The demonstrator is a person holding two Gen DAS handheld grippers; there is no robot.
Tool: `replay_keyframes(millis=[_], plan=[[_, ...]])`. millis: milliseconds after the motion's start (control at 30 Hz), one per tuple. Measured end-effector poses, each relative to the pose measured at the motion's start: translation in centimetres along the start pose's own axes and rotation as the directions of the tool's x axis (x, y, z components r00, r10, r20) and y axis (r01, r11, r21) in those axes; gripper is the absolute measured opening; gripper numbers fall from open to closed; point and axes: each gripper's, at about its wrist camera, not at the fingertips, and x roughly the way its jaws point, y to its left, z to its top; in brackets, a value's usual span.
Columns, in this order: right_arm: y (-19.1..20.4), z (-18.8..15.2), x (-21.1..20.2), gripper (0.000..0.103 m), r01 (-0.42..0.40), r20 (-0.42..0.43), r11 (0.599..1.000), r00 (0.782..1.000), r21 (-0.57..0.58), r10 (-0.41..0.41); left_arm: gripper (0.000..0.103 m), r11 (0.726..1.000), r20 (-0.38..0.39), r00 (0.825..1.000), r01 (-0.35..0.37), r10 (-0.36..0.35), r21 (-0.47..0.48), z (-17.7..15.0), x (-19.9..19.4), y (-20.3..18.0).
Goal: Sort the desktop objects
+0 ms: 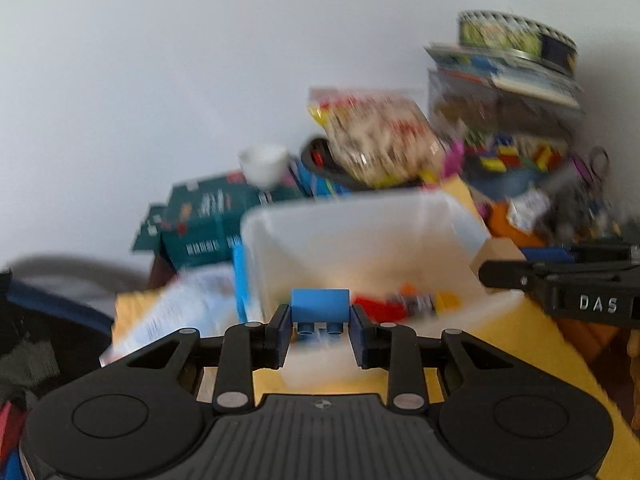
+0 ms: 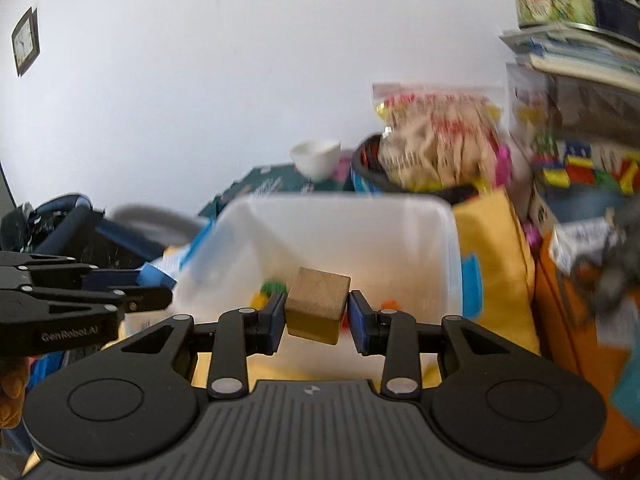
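Observation:
My left gripper is shut on a blue toy brick, studs facing the camera, held over the near rim of a clear plastic bin. The bin holds red, orange and yellow pieces. My right gripper is shut on a wooden cube with a yellow lower face, held over the same bin. Green and yellow pieces lie inside. Each gripper shows in the other's view, the right one at the right edge and the left one at the left edge.
The bin stands on a yellow surface. Behind it are a green box, a white cup, a snack bag in a black basket, and a stack of boxes, books and a round tin. Papers lie left.

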Motion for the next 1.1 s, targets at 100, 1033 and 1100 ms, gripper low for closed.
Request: replay_keyframes(millis=[100,1033,1100], plan=[[-0.3,2.1,1.7,0.037,0.011,-0.020,1.000,1.000,-0.009,-0.011,0.034,1.000,-0.002,1.000,-0.012,0.012,-0.013,2.6,1.4,0.2],[-1.7,7.9,8.4,0.103,0.084,-0.435,0.994,0.894,-0.070,-0.106,0.090,0.991,-0.278,0.952,-0.128,0.130,0.026,9.5,7.2,-0.1],[-1.9,8.0,8.9,0.103,0.098,-0.461,0.993,0.879,-0.073,-0.120,0.091,0.991,-0.315,0.941,-0.130,0.128,0.015,9.9,7.9,-0.1]])
